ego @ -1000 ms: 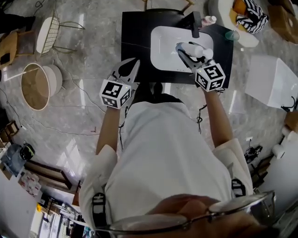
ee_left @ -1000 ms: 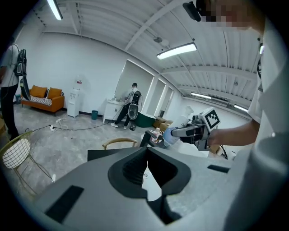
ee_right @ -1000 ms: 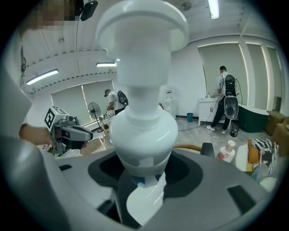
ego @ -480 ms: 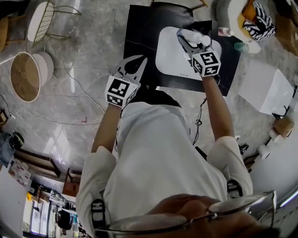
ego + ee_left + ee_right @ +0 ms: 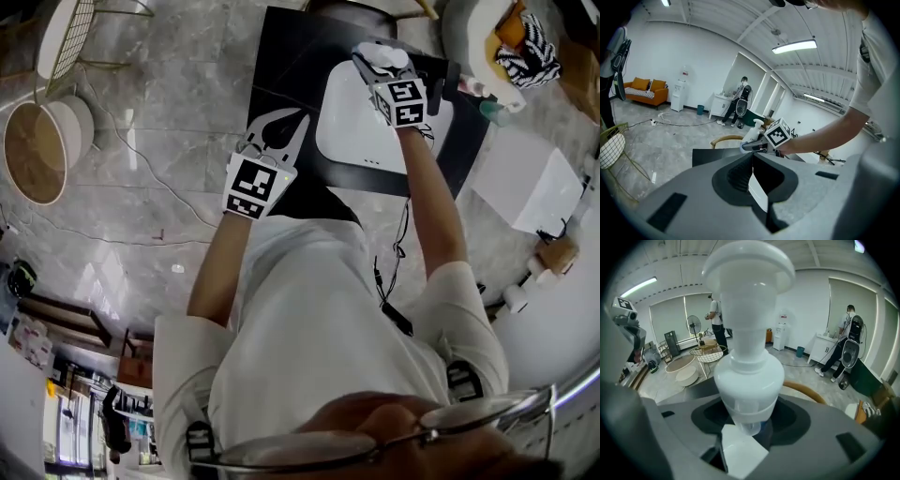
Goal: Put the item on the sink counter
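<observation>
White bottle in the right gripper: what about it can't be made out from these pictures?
Right gripper view: the base of the bottle is hidden between the jaws.
Head view: the right gripper covers it, hiding whether it touches the counter.
Left gripper view: it is too small to read any label.

White short-sleeved shirt (image 5: pixel 328 309), glasses (image 5: pixel 375 442), marker-cubed grey left claw (image 5: pixel 295 122)

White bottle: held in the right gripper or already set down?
Held: the right gripper is clamped on the white bottle, over the sink.
</observation>
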`<state>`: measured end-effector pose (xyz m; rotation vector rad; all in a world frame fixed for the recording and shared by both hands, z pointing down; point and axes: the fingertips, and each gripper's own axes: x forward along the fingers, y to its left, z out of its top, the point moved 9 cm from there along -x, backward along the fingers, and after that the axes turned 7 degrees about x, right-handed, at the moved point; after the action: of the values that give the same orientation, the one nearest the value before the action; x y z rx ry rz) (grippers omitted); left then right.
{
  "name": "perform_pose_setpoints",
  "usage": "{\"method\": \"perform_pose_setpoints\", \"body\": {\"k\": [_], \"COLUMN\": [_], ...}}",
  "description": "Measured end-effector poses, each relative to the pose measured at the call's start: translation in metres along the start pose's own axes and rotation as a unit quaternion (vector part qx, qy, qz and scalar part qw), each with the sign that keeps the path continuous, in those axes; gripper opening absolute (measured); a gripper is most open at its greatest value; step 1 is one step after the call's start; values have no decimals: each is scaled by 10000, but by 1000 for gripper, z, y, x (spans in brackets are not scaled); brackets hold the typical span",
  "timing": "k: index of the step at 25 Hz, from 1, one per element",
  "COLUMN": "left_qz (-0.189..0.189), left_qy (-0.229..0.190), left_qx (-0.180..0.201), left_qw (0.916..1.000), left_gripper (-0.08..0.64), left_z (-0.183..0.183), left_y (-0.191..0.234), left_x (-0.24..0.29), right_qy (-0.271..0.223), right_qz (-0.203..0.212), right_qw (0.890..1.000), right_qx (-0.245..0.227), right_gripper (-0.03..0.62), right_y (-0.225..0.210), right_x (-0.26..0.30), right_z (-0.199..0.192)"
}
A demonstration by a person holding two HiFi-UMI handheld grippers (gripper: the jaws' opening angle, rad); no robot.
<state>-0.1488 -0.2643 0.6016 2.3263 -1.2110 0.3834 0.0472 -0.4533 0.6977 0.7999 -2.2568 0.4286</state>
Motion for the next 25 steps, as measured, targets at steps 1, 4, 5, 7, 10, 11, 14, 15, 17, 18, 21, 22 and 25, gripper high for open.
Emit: {"method": "perform_pose_setpoints", "body": {"k": [1, 4, 5, 7, 10, 11, 14, 15, 17, 18, 21, 22, 25], "left_qz": [0, 13, 27, 63, 125, 149, 236, 261, 283, 282, 257, 250, 252], "left_qy": [-12, -47, -41, -6, 79, 106, 164, 167, 154, 150, 168, 178, 191], "left_qx": [-22, -97, -109, -139, -199, -223, -312, -344, -376, -374, -342, -336, -333], "left_qw": [10000, 9999, 9999, 9999, 9997, 9996, 9991, 9989, 9988, 9988, 9989, 9990, 9989], "left_gripper": [5, 5, 5, 5, 5, 5, 5, 5, 5, 5, 5, 5, 5], "left_z": [0, 0, 0, -3, -10, -13, -21, -22, -22, -22, -21, -22, -23], "left_y": [3, 12, 15, 21, 29, 32, 40, 43, 46, 46, 47, 47, 45], "left_x": [3, 9, 10, 10, 6, 5, 2, 1, 0, 0, -2, -3, -8], "right_qy": [48, 205, 258, 358, 422, 409, 357, 347, 329, 329, 362, 369, 320], "right_qz": [7, 70, 95, 148, 225, 236, 232, 224, 206, 200, 220, 216, 137], "right_qw": [10000, 9997, 9995, 9990, 9983, 9983, 9982, 9982, 9983, 9984, 9984, 9984, 9989], "right_qx": [-10, -91, -132, -213, -319, -349, -417, -430, -424, -411, -377, -378, -318], "right_gripper": [256, 256, 256, 256, 258, 258, 258, 258, 259, 260, 287, 297, 302], "right_y": [-2, -7, -8, -9, -11, -12, -12, -12, -10, -10, -8, -8, -10], "right_x": [8, 30, 37, 49, 64, 67, 73, 74, 74, 74, 73, 71, 63], "right_z": [-2, -6, -7, -9, -12, -11, -4, -3, -2, -2, -1, -1, 2]}}
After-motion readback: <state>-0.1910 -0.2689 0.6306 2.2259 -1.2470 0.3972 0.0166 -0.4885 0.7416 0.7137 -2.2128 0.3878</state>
